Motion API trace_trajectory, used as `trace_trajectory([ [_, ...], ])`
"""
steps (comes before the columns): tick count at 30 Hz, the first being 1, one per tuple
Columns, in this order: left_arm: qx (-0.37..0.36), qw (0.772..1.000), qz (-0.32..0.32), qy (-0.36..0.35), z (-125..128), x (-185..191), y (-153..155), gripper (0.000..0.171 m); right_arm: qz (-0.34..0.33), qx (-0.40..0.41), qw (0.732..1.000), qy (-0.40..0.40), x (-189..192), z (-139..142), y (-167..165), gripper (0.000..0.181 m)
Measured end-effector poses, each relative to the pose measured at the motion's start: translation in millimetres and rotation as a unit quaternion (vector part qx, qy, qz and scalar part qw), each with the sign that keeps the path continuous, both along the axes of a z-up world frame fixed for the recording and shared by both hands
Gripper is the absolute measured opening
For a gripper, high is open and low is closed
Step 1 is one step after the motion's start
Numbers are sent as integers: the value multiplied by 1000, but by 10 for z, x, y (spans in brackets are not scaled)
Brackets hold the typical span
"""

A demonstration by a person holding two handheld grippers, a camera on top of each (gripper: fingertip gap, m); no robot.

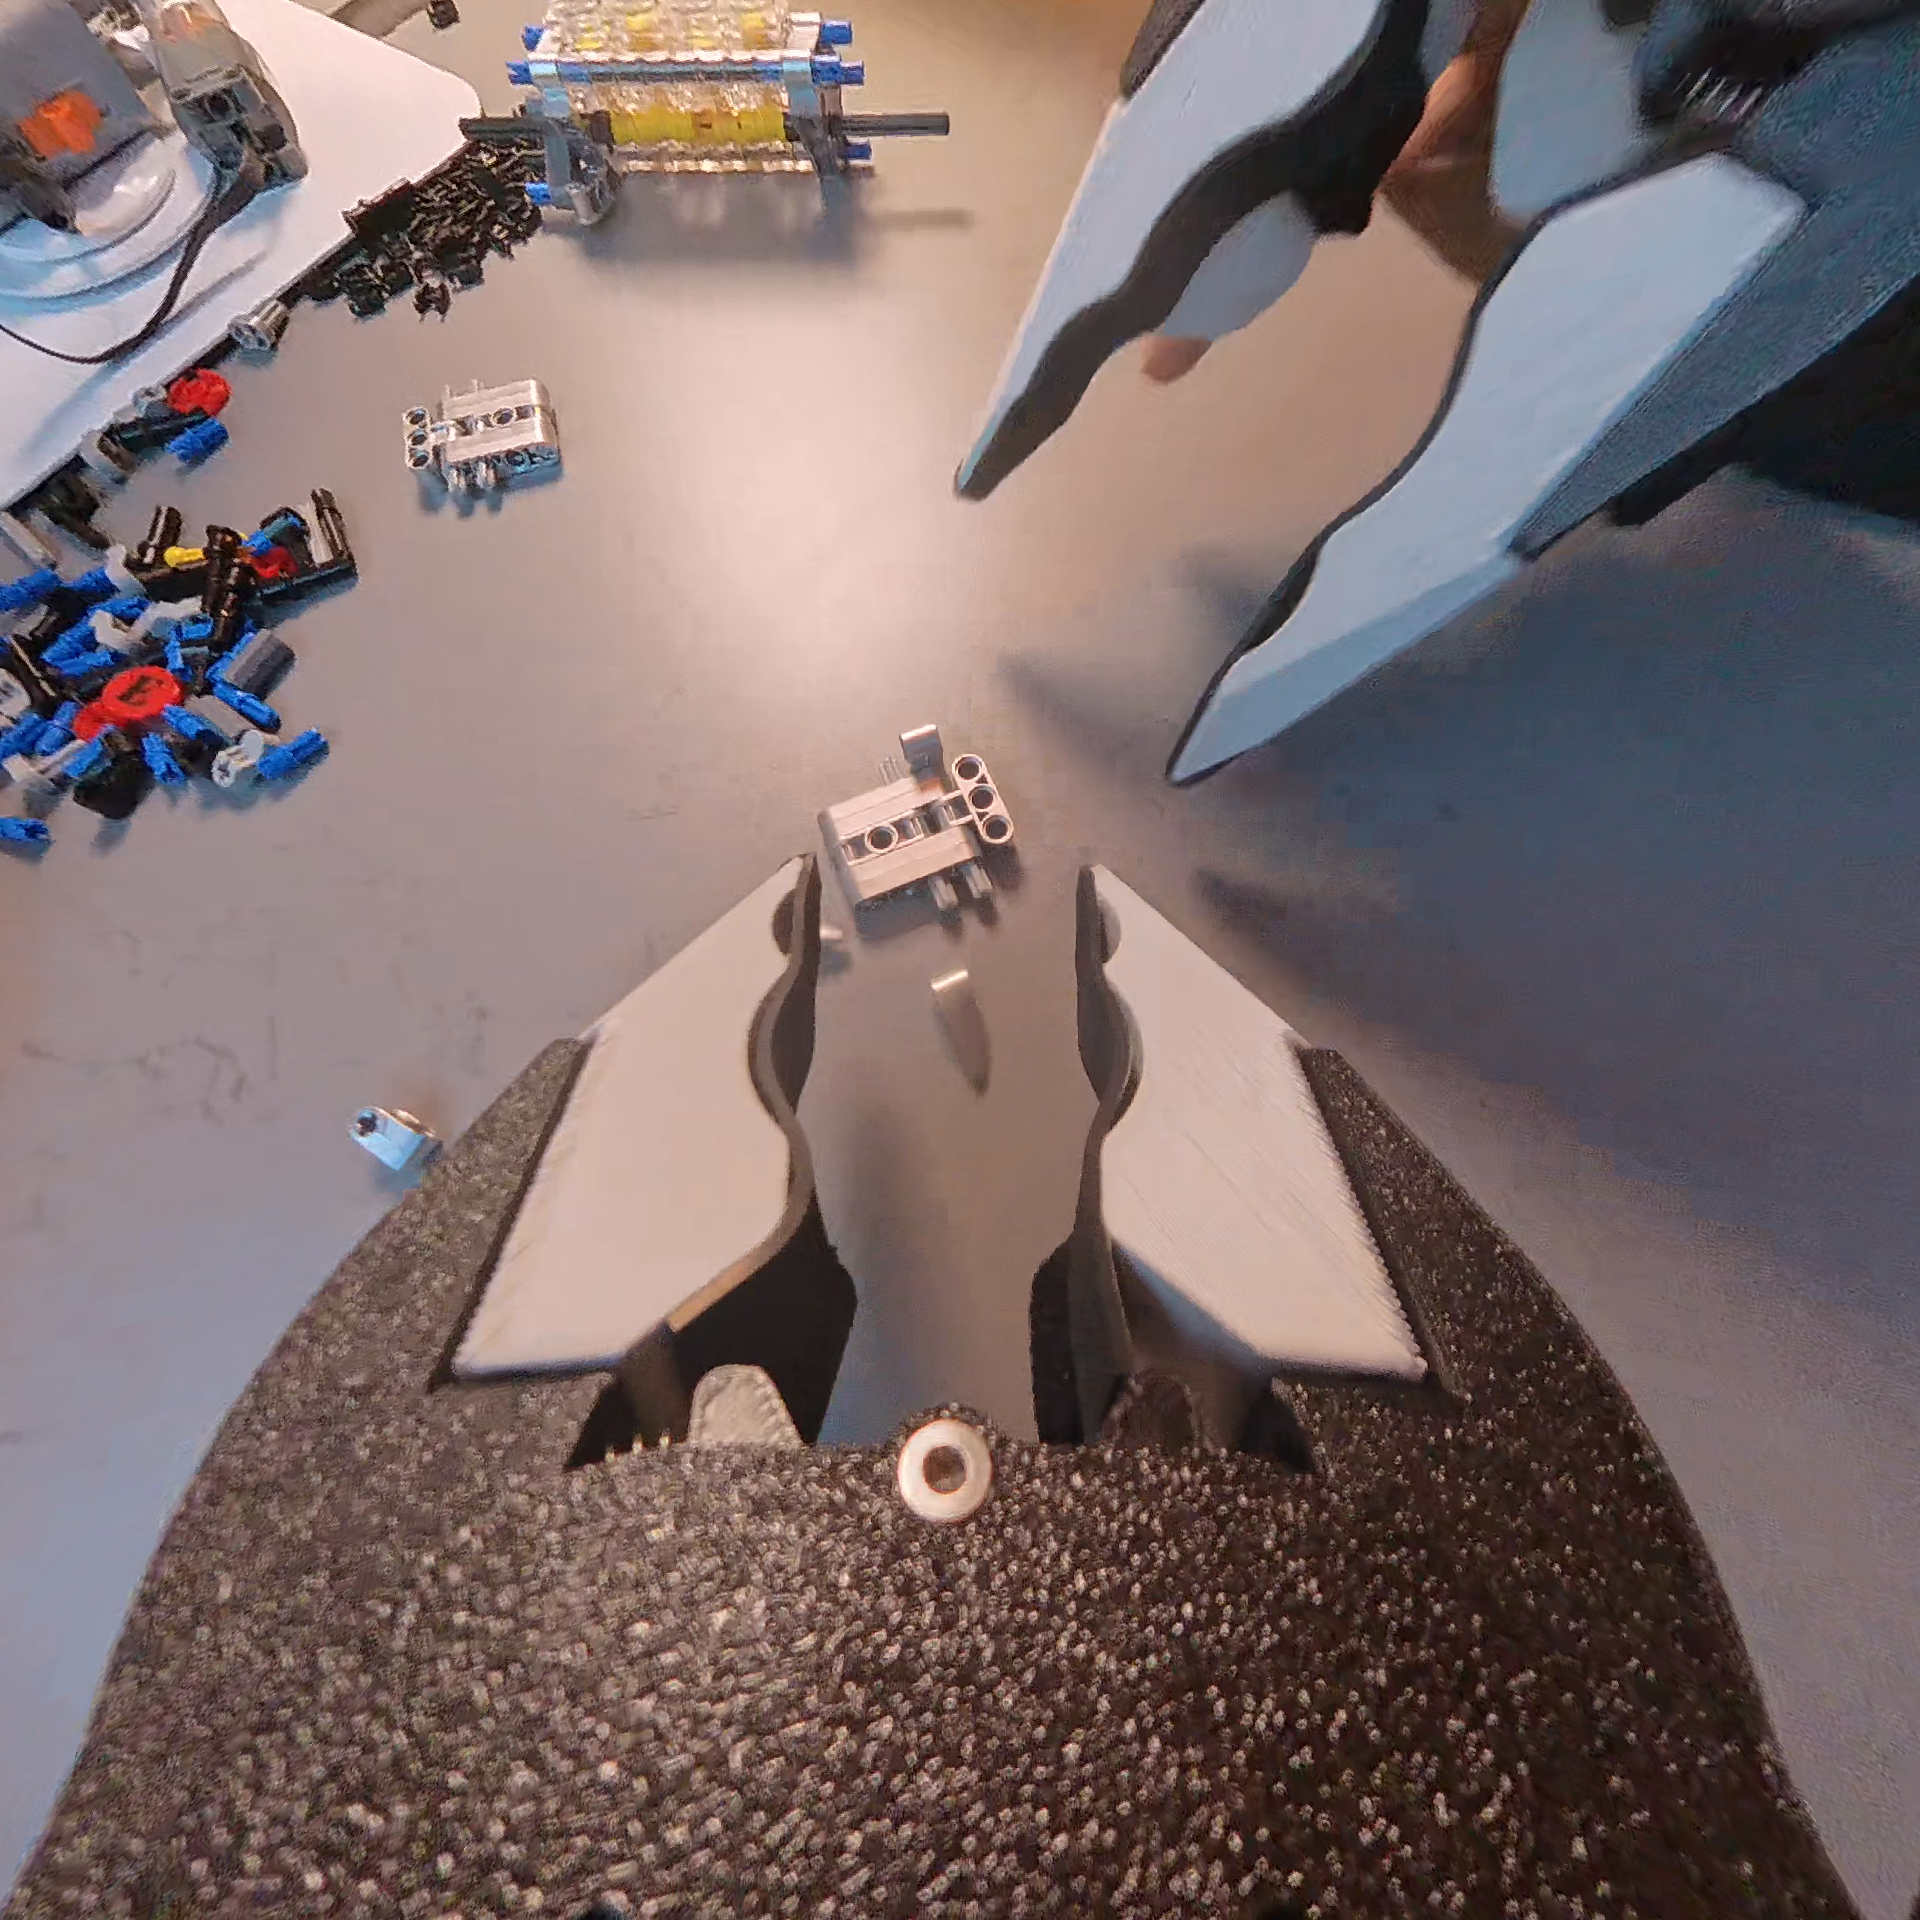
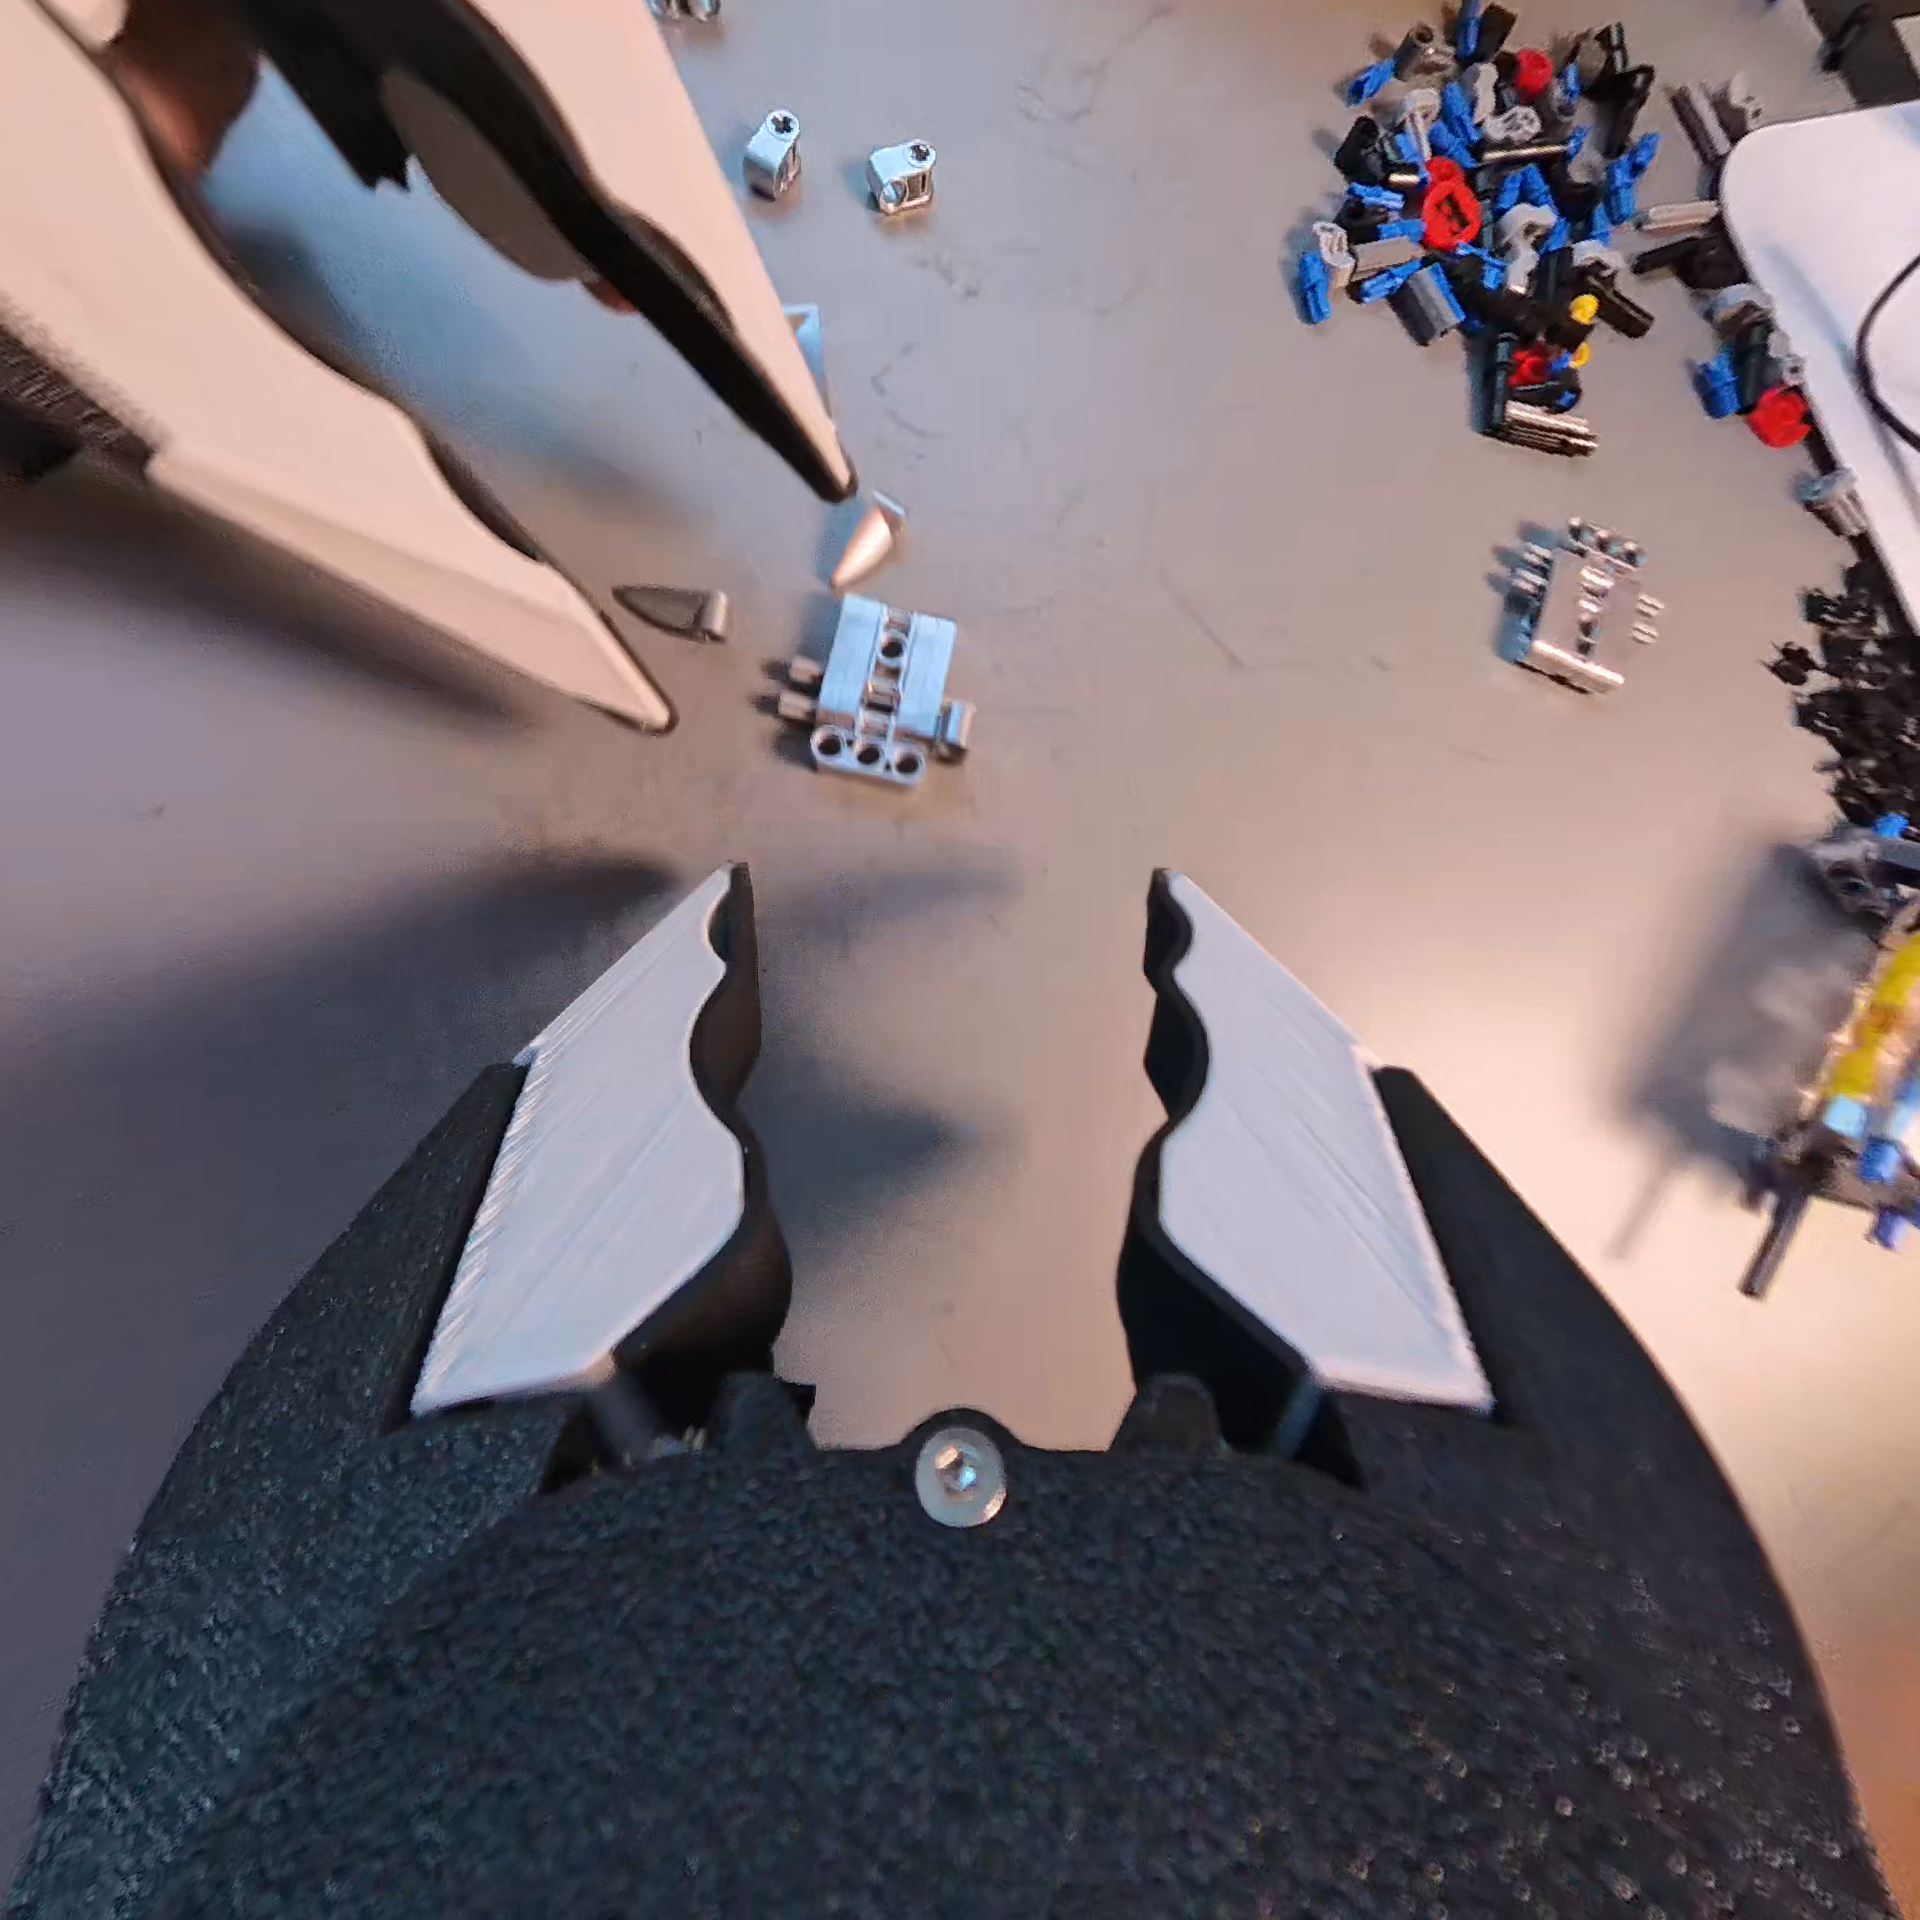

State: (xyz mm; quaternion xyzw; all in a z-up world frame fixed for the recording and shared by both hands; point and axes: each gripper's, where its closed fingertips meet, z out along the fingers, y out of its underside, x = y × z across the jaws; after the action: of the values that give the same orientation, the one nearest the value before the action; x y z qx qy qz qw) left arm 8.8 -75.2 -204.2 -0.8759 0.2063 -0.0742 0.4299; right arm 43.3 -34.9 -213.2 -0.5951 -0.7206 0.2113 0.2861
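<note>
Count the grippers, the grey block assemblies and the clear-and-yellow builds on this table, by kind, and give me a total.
Grippers: 2, the left gripper and the right gripper, both open.
Grey block assemblies: 2, one just ahead of the left gripper, one farther off.
Clear-and-yellow builds: 1.
Total: 5.

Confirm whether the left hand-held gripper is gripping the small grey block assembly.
No, the left hand-held gripper is open and empty, and the grey block assembly lies on the table just beyond its fingertips.
</note>
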Motion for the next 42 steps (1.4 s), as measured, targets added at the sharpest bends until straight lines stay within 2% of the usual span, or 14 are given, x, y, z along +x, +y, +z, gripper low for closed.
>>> trace_trajectory([
  [3, -32, 999, -4, 26, -135, -28, 110, 53, -21, 1, 1000, 19, 291, 110, 180, 73],
  [6, -75, 997, 5, -2, -251, 32, 162, 51, -43, -5, 997, 62, 509, 228, 309, 66],
  [9, -70, 997, 24, -8, -248, 16, 212, 40, -56, -8, 992, 116, 621, 324, 355, 61],
  [15, -63, 998, 22, -2, -228, -14, 220, 38, -58, 26, 984, 167, 643, 464, 362, 59],
  [16, -53, 998, 22, -3, -184, -30, 223, 26, -59, 32, 983, 171, 648, 468, 365, 59],
  [17, -33, 999, 24, -6, -96, -59, 230, 0, -60, 34, 982, 173, 654, 468, 364, 59],
  [19, -17, 999, 38, 3, 34, -194, 207, 0, -61, 37, 981, 182, 663, 494, 365, 59],
  [22, -15, 997, 63, 39, 97, -471, 124, 0, -66, 35, 978, 194, 676, 533, 381, 58],
  [26, 3, 995, 94, 19, 189, -742, 67, 0, -68, 33, 977, 198, 681, 543, 391, 57],
  [27, 14, 994, 104, 14, 215, -803, 89, 4, -68, 34, 977, 198, 680, 541, 390, 56],
  [29, 25, 992, 122, 4, 232, -907, 181, 26, -68, 35, 978, 194, 673, 521, 391, 56],
  [33, 35, 991, 130, -15, 174, -991, 529, 40, -65, 40, 980, 182, 646, 468, 388, 55],
  [37, 20, 992, 127, 18, 5, -1096, 927, 38, -62, 51, 982, 170, 634, 415, 379, 55],
  [42, -5, 993, 105, 48, -119, -1060, 1172, 24, -57, 59, 983, 167, 634, 392, 363, 54],
])
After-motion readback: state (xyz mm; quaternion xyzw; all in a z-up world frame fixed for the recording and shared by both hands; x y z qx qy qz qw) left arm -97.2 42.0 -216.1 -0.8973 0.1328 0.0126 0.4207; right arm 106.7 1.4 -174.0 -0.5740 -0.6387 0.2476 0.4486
